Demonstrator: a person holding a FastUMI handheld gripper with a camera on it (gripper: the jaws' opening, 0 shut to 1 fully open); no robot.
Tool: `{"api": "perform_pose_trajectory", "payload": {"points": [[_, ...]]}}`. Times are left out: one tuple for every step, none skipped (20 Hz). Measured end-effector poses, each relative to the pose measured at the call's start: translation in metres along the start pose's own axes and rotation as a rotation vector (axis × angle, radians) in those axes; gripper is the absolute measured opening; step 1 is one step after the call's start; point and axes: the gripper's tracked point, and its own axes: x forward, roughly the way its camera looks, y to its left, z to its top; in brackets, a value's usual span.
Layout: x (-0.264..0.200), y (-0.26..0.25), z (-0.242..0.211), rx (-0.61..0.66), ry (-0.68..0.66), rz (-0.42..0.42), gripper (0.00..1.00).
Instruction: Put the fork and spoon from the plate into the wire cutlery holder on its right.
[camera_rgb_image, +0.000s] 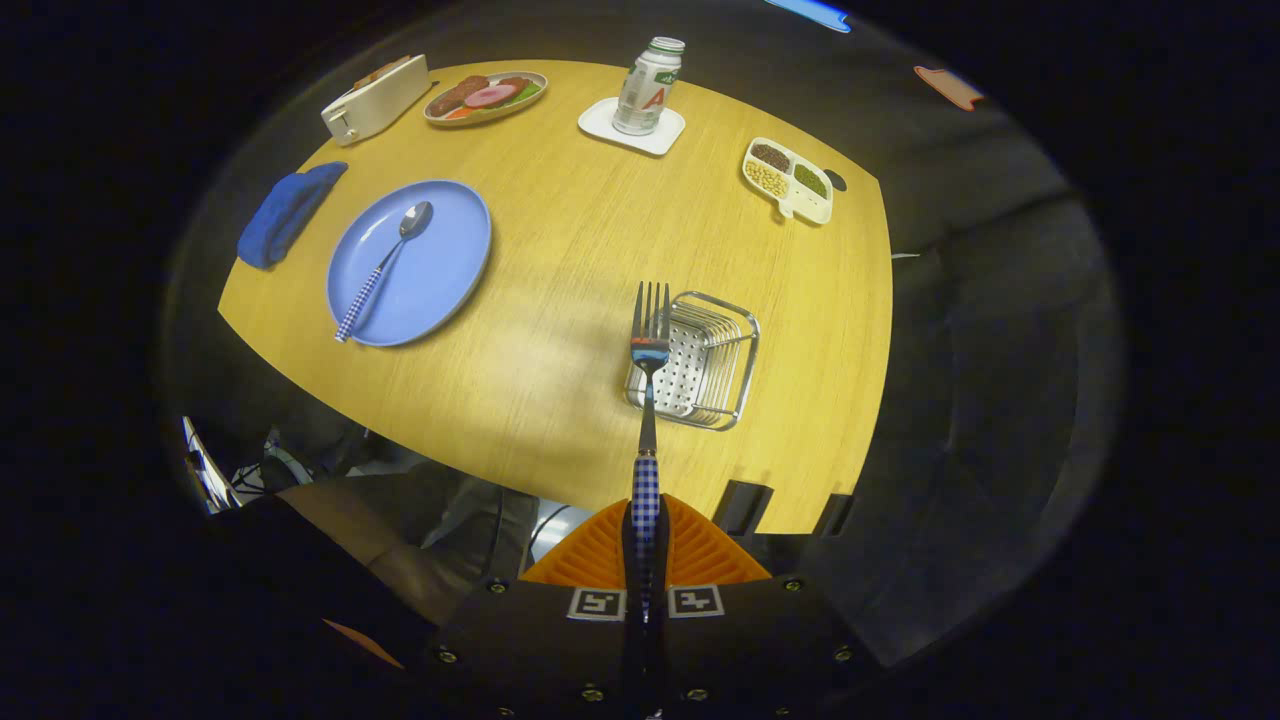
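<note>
The tongs (646, 560) pinched the fork (649, 370) by its checked handle, tines above the wire cutlery holder (700, 362), so lowering it straight inside before releasing seemed wise, while the spoon (385, 268) lay on the plate (440, 270) left of the holder.

The claw (646, 545) was closed on the checked handle of the fork (648, 400), both fingers pressing it. The tines reached over the near-left edge of the wire cutlery holder (705, 365) on the wooden tabletop (560, 260). Well to the holder's left, the spoon (385, 268) lay on the blue plate (440, 270).
</note>
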Motion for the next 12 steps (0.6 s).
{"api": "perform_pose_trajectory", "payload": {"points": [[0.001, -0.009, -0.003, -0.013, 0.024, -0.015, 0.01], [0.003, -0.016, -0.004, -0.030, 0.054, -0.023, 0.01], [0.007, -0.021, -0.006, -0.050, 0.082, -0.028, 0.01], [0.010, -0.025, -0.007, -0.072, 0.108, -0.033, 0.01], [0.013, -0.027, -0.006, -0.095, 0.131, -0.035, 0.01], [0.018, -0.029, -0.003, -0.117, 0.146, -0.039, 0.01], [0.020, -0.032, -0.002, -0.142, 0.168, -0.050, 0.02], [0.022, -0.036, 0.002, -0.163, 0.184, -0.066, 0.02], [0.026, -0.039, 0.004, -0.181, 0.200, -0.076, 0.02], [0.030, -0.040, 0.004, -0.196, 0.225, -0.075, 0.02], [0.033, -0.044, 0.004, -0.211, 0.255, -0.081, 0.02], [0.035, -0.045, 0.004, -0.232, 0.283, -0.083, 0.02]]}}
